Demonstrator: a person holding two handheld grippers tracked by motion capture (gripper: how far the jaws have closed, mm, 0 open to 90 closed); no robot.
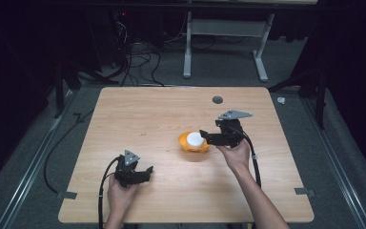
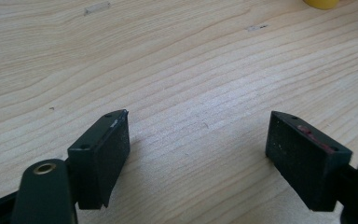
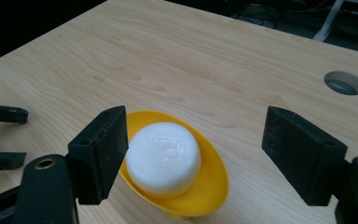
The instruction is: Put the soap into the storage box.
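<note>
White puck sits in yellow bowl mid-tabletop. Right tongs gaping above it, empty; left tongs wide, idle. Straddle the puck squarely before squeezing, avoid the rim.

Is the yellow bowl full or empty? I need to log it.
Full: a white round block sits inside the yellow bowl, taking up most of it.
</note>
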